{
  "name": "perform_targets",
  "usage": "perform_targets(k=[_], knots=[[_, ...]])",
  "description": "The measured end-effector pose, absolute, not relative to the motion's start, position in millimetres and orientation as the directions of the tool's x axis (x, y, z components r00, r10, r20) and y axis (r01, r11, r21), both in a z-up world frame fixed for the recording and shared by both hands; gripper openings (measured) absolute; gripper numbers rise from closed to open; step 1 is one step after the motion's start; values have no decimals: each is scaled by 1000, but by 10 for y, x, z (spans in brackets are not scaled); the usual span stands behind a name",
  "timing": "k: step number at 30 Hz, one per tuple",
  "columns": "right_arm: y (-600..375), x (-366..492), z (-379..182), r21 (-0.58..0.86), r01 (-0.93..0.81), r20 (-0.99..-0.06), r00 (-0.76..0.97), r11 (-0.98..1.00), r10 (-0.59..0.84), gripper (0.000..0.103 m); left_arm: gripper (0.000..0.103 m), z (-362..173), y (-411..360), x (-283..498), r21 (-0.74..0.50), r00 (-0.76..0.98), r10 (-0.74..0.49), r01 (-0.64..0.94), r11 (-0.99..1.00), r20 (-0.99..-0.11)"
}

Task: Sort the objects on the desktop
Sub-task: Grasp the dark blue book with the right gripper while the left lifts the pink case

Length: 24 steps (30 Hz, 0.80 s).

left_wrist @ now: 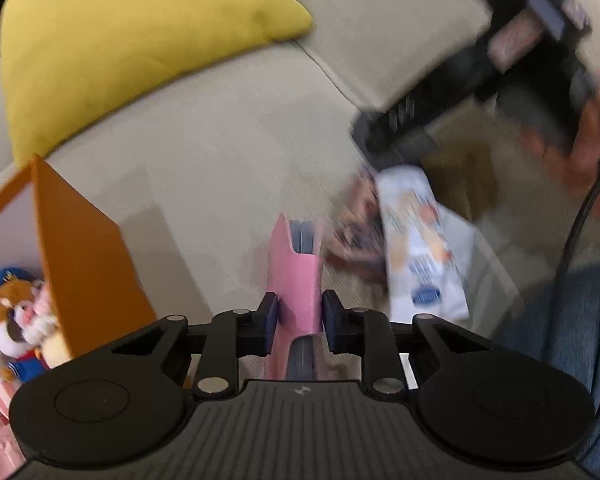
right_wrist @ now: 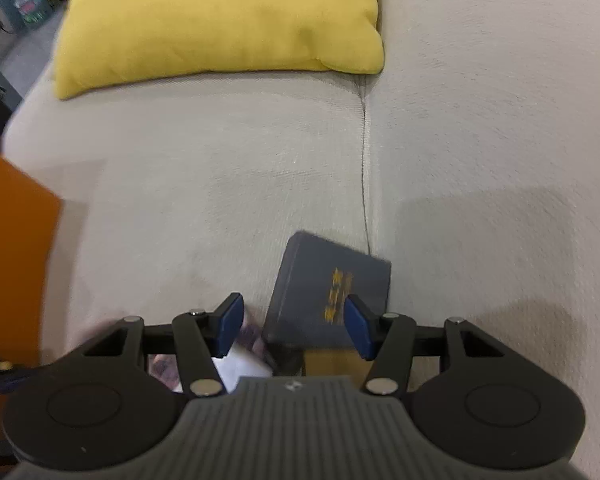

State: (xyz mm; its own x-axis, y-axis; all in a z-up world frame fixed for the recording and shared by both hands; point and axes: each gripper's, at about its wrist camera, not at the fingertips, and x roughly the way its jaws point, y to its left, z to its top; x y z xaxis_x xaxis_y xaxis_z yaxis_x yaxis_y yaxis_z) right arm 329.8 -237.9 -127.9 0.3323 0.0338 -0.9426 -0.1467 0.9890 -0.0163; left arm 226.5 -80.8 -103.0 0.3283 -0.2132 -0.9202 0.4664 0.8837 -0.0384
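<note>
Left wrist view: the left claw (left_wrist: 299, 322) is clamped on a flat pink sleeve (left_wrist: 294, 280) with a dark card poking from its top, held above the beige fabric sofa (left_wrist: 220, 152). An orange box (left_wrist: 80, 256) of plush toys (left_wrist: 12, 320) stands at left; a white snack packet (left_wrist: 424, 244) lies at right. The right claw (right_wrist: 294, 326) hangs with fingers apart over a dark blue book with gold lettering (right_wrist: 324, 292) on the seat. A yellow cushion (right_wrist: 220, 20) leans behind.
</note>
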Motion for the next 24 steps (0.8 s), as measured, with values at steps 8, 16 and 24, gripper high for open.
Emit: perform_targets(k=[8, 16, 24], knots=[[-2183, 3438, -1653, -195, -199, -942, 309, 961, -127, 77, 27, -1086, -770, 2552, -42, 369, -216, 426, 904, -904], [-2300, 3436, -1561, -164, -198, -945, 312, 966, -97, 63, 28, -1100, -685, 2552, -74, 364, -239, 412, 908, -900], [-2554, 3322, -1056, 141, -161, -932, 313, 977, 185, 43, 29, -1105, -624, 2584, -106, 357, -253, 383, 918, -899]])
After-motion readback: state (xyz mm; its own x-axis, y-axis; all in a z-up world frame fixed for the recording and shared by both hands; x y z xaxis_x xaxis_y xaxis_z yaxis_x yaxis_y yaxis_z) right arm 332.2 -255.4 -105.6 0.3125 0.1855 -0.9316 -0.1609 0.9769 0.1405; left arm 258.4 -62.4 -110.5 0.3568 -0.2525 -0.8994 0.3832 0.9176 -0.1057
